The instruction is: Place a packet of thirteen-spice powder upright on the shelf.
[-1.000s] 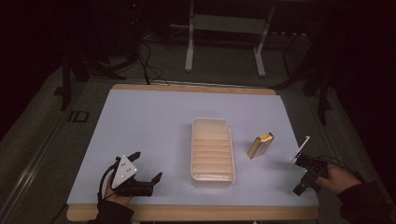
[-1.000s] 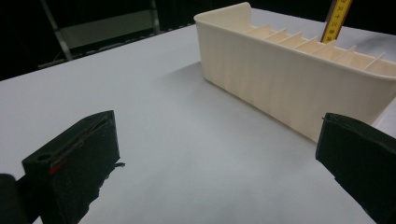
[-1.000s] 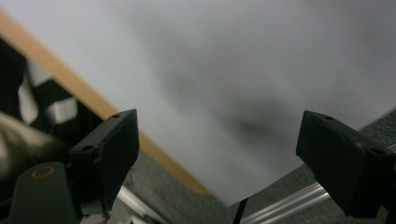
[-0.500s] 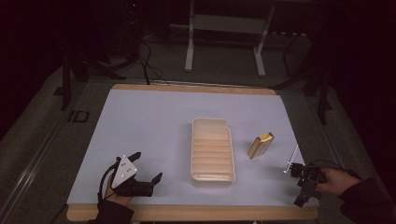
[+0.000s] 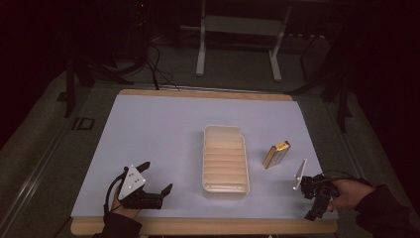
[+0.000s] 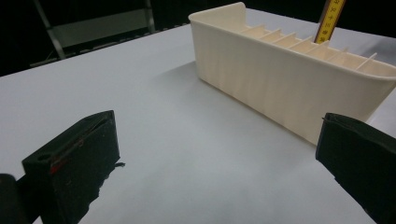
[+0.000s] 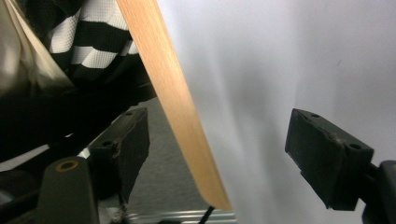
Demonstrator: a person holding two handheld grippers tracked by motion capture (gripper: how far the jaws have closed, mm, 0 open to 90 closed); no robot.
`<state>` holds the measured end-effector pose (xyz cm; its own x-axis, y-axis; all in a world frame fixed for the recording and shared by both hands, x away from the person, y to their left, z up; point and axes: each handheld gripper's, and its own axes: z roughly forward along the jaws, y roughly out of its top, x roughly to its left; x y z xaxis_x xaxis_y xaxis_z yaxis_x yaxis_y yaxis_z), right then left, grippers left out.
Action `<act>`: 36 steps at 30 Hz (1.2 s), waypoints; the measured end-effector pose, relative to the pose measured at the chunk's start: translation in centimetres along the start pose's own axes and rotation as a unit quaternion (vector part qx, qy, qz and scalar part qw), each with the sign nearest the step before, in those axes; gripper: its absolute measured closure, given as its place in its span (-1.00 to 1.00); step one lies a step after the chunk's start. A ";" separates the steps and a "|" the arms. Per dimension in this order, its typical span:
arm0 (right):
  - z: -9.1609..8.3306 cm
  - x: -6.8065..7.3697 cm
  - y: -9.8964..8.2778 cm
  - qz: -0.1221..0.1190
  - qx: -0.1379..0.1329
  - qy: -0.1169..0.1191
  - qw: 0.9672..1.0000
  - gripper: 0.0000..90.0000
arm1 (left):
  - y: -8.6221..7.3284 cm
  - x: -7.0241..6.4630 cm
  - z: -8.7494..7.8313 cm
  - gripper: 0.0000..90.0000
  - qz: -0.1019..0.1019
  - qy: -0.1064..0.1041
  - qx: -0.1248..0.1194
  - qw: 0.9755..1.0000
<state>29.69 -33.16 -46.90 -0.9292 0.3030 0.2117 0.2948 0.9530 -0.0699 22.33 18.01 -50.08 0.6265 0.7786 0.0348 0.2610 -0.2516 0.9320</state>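
Left gripper (image 5: 157, 179): low over the table's near edge, jaws wide apart, nothing between them.
Right gripper (image 5: 313, 201): jaws just been closing, gap empty.

Room: very dark — the far side is nearly black.
Floor (image 5: 44, 148): grey, dim.
Table (image 5: 163, 129): pale top, wooden edge at the front and the back.
Metal frame (image 5: 237, 29): light grey, two legs, standing behind the table.
Cables (image 5: 156, 64): black — lying on the floor by the table's far left corner.
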 end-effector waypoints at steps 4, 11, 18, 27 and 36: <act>-0.5 0.3 0.7 -0.025 -0.012 -0.011 1.000 -0.51 | 0.0 0.0 0.0 -1.00 0.001 -0.001 0.001 1.000; -1.3 0.9 2.3 -0.077 -0.018 -0.033 0.996 -0.51 | 0.0 -0.2 0.1 -1.00 0.002 -0.004 0.003 1.000; -2.6 1.5 3.8 -0.111 -0.013 -0.062 0.992 -0.51 | 0.0 -0.3 0.1 -1.00 -0.001 -0.010 0.007 1.000; -4.9 2.1 4.9 -0.148 -0.030 -0.095 0.984 -0.51 | 0.0 -0.4 0.1 -1.00 0.003 -0.010 0.008 1.000; -7.9 1.6 5.4 -0.187 -0.054 -0.130 0.972 -0.47 | -0.1 -0.5 0.1 -1.00 0.004 -0.011 0.010 1.000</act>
<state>31.53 -27.47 -39.28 -0.9967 -0.0616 -0.0520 -0.0652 0.9954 0.0705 22.05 17.62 -50.20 0.6443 0.7640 0.0344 0.2708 -0.2699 0.9240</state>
